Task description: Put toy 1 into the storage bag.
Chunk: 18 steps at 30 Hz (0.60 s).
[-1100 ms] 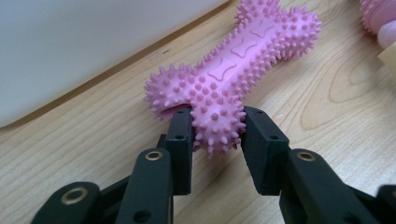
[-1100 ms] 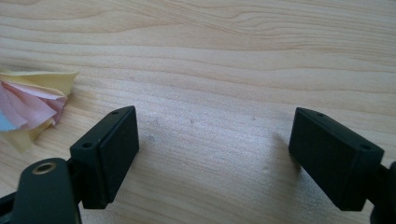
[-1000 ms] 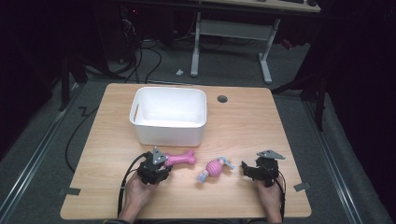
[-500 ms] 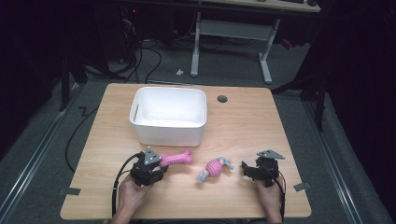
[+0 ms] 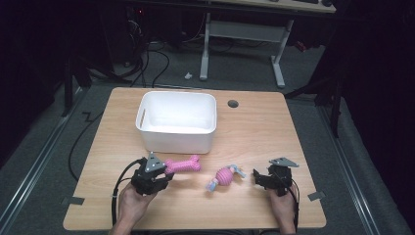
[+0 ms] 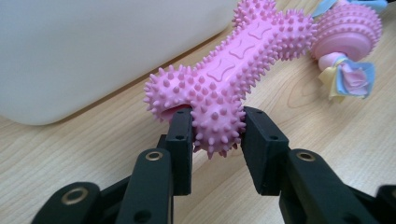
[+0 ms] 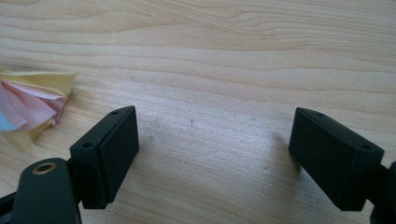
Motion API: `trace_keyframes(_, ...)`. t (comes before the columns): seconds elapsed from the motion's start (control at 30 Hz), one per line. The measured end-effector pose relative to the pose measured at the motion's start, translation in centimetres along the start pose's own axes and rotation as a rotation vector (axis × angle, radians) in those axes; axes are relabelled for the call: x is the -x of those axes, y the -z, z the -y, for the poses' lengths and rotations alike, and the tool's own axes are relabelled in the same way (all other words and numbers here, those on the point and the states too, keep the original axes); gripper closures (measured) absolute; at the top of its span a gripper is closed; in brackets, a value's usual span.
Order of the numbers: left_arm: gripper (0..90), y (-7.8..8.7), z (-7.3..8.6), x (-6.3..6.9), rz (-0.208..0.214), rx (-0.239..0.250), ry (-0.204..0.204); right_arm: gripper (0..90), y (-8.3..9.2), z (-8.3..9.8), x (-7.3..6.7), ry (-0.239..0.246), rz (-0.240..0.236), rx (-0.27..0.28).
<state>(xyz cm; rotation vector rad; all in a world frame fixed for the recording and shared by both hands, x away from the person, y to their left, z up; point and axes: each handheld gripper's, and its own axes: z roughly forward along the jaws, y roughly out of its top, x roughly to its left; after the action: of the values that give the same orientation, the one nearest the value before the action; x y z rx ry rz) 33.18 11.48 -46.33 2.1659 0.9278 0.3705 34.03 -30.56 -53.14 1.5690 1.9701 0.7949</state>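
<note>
left gripper view shows your left gripper [image 6: 217, 133] pinching one knobbed end of the pink spiky bone [image 6: 233, 79], just in front of the white bin [image 6: 93, 51]. in the high view the bone sits near the front edge of the table [image 5: 254, 127], left of middle. your right gripper [image 7: 212, 154] rests near the front right corner, jaws spread wide, with the pink rope toy [image 5: 225, 177] beside it.
</note>
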Motion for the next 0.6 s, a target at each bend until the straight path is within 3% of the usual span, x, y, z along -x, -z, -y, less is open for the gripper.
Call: trace_keyframes(0.6,65.5,3.5,-2.4,-0.6,0.044,0.038,-0.007,16.2,0.0,0.0,0.0,0.0,0.001,-0.001)
